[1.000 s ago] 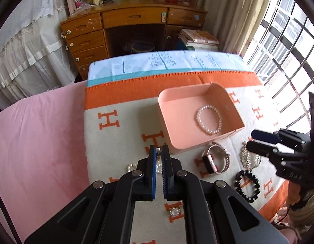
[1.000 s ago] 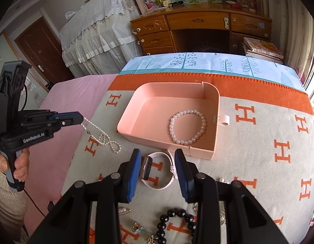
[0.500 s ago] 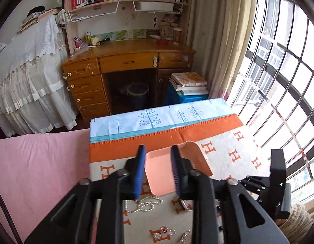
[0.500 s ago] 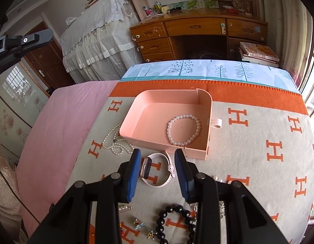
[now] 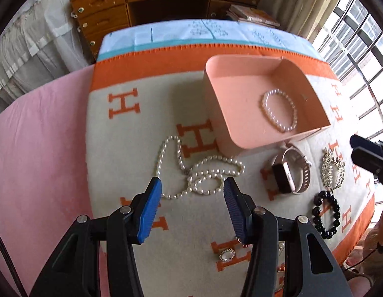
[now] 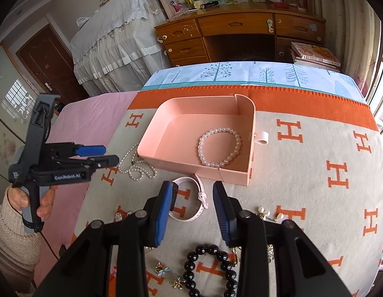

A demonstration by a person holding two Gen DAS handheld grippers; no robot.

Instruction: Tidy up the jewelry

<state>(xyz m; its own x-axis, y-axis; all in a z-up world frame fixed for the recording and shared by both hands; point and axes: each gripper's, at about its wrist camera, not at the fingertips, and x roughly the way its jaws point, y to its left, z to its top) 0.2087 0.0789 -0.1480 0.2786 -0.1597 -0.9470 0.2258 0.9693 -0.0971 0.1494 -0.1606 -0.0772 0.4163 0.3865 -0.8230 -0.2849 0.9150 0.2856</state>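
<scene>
Dropped beside the pink tray [image 5: 241,146], the pearl necklace [image 5: 201,170] lies below the left gripper [image 5: 191,193], whose empty jaws have just been opening and should straddle its bunched loops before closing, while the right gripper [image 6: 191,195] hangs half-open and empty over the watch [image 6: 189,198]

Beside the pink tray [image 6: 251,146], the right gripper's left finger [image 6: 164,210] hides the watch [image 6: 191,199] face; small trinkets [image 6: 170,273] stay indistinct.

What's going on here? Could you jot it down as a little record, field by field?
Setting: blanket with orange H letters
Pink tray: holds one pearl bracelet
Pearl necklace: loose on the blanket, left of the tray
Left gripper: open above the necklace, jaws just opened wider, nothing gripped
Right gripper: open, empty, over the pink-strapped watch
Also loose: black bead bracelet, small trinkets
</scene>
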